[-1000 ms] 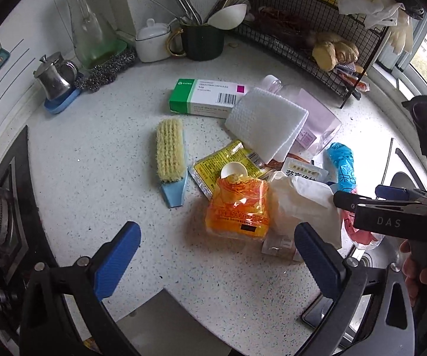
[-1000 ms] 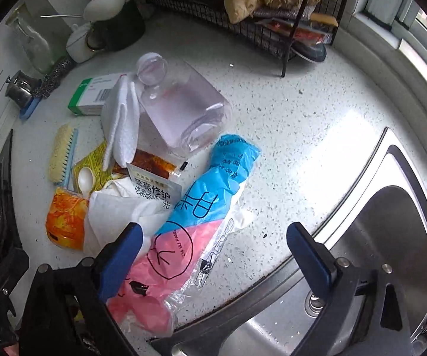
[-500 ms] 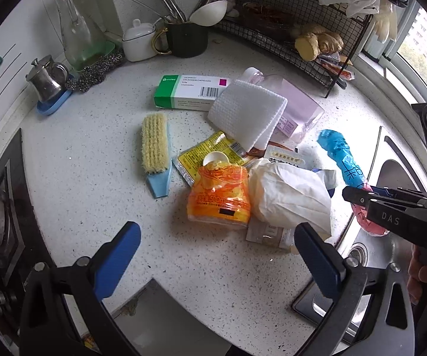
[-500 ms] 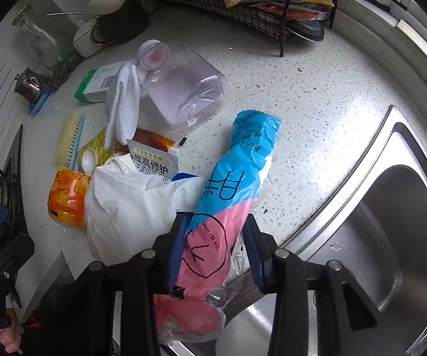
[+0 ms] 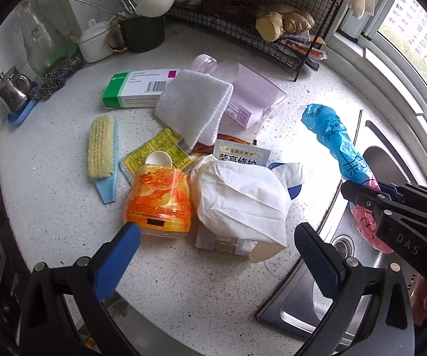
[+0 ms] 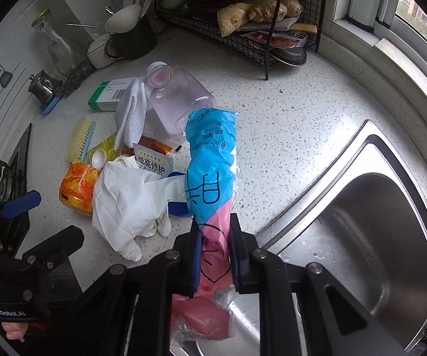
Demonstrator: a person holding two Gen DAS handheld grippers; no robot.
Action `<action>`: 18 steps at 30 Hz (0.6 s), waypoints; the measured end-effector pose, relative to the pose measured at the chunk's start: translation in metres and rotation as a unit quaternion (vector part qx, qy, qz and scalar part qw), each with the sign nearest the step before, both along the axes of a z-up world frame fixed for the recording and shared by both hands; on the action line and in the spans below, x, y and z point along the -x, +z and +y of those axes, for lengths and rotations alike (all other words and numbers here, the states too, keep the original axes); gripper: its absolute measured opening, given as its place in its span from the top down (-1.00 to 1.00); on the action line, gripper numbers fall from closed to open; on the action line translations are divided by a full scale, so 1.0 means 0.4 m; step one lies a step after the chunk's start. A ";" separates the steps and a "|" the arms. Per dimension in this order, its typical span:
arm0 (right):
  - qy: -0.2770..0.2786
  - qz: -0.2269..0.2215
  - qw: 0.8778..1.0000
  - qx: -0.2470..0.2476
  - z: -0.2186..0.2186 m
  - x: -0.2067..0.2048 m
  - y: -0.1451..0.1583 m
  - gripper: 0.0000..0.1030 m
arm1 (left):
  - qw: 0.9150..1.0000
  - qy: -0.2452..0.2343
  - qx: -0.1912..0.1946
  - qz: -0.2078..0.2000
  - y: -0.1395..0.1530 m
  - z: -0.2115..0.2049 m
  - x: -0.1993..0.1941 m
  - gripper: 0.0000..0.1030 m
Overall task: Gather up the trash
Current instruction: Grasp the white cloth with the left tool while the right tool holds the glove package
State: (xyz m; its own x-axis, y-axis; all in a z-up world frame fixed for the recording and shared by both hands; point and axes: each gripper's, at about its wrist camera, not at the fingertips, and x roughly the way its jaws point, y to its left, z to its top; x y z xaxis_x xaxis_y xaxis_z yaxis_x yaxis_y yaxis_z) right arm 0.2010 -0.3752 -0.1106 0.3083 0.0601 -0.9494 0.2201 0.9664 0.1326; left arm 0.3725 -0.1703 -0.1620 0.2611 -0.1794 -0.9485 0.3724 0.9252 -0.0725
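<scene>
My right gripper point(image 6: 214, 247) is shut on a blue and pink plastic wrapper point(image 6: 212, 175) and holds it lifted above the counter by the sink edge; it also shows in the left wrist view point(image 5: 336, 145). My left gripper point(image 5: 216, 253) is open and empty, just in front of an orange crushed bottle point(image 5: 158, 198) and a crumpled white bag point(image 5: 243, 204). Behind them lie a yellow sachet point(image 5: 157, 151), a white sachet point(image 5: 241, 154), a clear pink-tinted jar point(image 5: 249, 95), a white cloth point(image 5: 195, 108) and a green and white box point(image 5: 137, 87).
A yellow scrub brush point(image 5: 102, 151) lies left of the pile. A steel sink point(image 6: 361, 237) is at the right. A black wire rack point(image 5: 260, 29) with ginger, a dark utensil mug point(image 5: 142, 32), a white pot and a glass carafe stand at the back. A stove is at far left.
My right gripper closed on the blue and pink wrapper and lifted it off the counter. My left gripper moved closer to the orange bottle and white bag.
</scene>
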 end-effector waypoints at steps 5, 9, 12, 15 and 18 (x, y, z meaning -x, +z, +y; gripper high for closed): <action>0.009 -0.010 1.000 -0.006 -0.016 -0.028 -0.013 0.72 | 0.999 0.012 0.016 0.045 -0.054 -0.030 -0.018 -1.00; 0.020 -0.009 1.000 -0.005 -0.008 -0.045 -0.034 0.72 | 0.998 0.032 0.014 0.056 -0.083 -0.045 -0.041 -1.00; 0.022 -0.001 1.000 0.002 -0.012 -0.061 -0.072 0.72 | 0.998 0.036 0.004 0.057 -0.099 -0.054 -0.056 -0.95; 0.027 0.004 1.000 0.010 -0.007 -0.064 -0.085 0.72 | 0.998 0.024 -0.014 0.062 -0.116 -0.069 -0.056 -0.44; 0.037 0.001 0.999 0.026 0.003 -0.061 -0.080 0.72 | 0.997 0.019 -0.012 0.073 -0.128 -0.079 -0.053 0.15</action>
